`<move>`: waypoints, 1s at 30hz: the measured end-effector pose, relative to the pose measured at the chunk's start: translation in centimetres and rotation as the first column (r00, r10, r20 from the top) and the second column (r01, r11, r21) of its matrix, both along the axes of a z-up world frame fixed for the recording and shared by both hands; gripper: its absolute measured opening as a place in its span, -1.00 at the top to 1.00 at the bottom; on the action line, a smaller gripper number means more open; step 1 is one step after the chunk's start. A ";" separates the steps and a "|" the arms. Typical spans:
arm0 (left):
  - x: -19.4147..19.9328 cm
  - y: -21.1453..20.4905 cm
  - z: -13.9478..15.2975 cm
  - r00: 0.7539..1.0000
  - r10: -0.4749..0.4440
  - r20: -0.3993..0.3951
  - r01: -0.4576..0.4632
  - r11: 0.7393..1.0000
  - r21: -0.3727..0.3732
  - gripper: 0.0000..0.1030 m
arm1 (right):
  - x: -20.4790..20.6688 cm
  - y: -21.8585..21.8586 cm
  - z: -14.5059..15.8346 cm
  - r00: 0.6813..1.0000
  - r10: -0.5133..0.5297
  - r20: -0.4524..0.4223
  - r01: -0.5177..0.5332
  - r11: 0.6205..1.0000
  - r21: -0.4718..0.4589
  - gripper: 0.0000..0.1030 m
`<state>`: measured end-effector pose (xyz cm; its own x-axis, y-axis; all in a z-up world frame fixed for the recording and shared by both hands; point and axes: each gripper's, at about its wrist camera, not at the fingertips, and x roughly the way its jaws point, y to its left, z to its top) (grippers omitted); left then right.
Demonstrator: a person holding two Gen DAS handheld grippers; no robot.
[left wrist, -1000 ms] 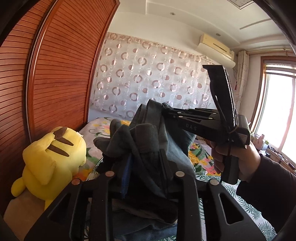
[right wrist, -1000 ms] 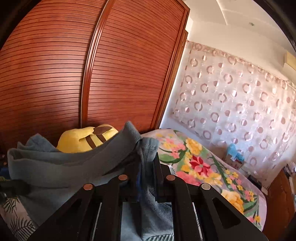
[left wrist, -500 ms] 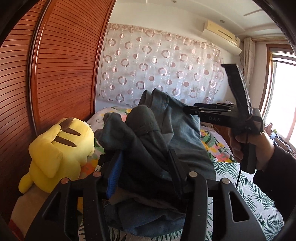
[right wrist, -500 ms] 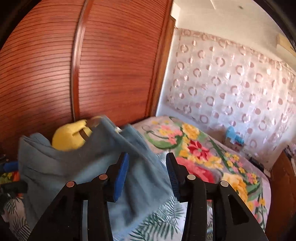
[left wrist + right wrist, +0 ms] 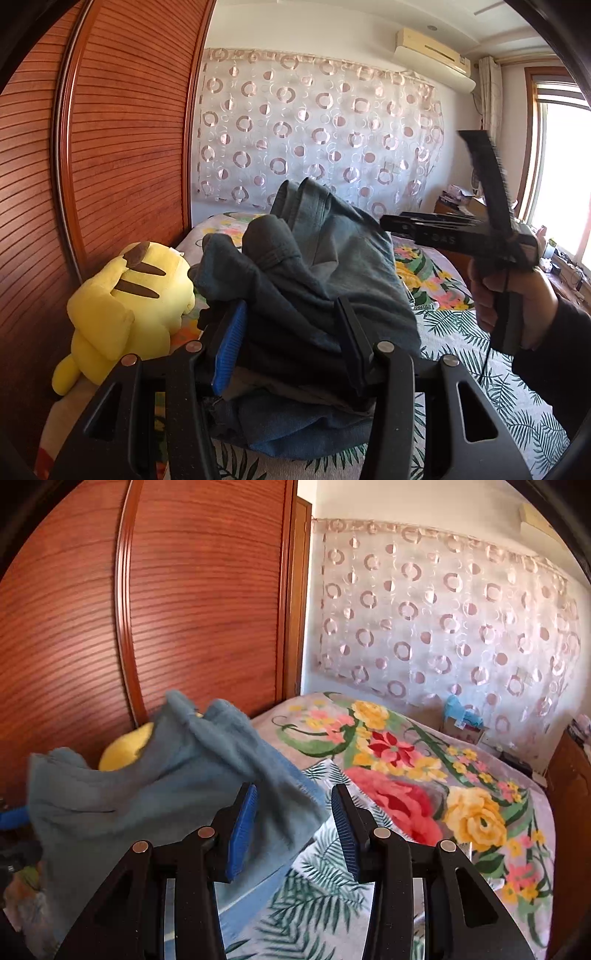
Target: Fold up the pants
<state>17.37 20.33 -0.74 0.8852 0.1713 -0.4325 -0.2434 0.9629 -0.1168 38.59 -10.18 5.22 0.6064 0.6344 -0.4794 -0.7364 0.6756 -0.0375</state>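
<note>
Crumpled blue-grey denim pants (image 5: 314, 280) lie heaped on the floral bedspread (image 5: 424, 775). The left hand-held gripper (image 5: 291, 339) straddles thick folds; the right hand-held gripper (image 5: 293, 827), jaws just parted, is released, empty.

Both wrist views close, angled down, sharing pants (image 5: 325, 266), bed (image 5: 424, 775)

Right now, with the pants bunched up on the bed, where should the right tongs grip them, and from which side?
Probably the raised edge of the pants, approached from the open bed side. That fold stands clear of the bedspread, while the yellow plush toy and wardrobe crowd the far side. The right tongs are open.
</note>
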 end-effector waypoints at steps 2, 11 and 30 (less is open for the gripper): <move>-0.3 -0.2 0.2 1.000 -0.008 -0.008 0.008 1.000 0.007 0.03 | -1.5 -0.7 0.2 1.000 0.004 -0.005 -0.004 1.000 0.018 0.15; -2.0 -1.9 0.2 0.997 -0.069 -0.043 0.070 0.997 0.028 -0.63 | -7.5 -5.3 -0.3 1.000 -0.001 -0.024 0.003 0.998 0.064 0.15; -5.2 -7.5 -0.6 0.976 -0.194 -0.098 0.198 0.979 0.040 -0.75 | -18.0 -12.5 -0.8 0.994 -0.101 -0.034 0.104 0.990 0.100 0.14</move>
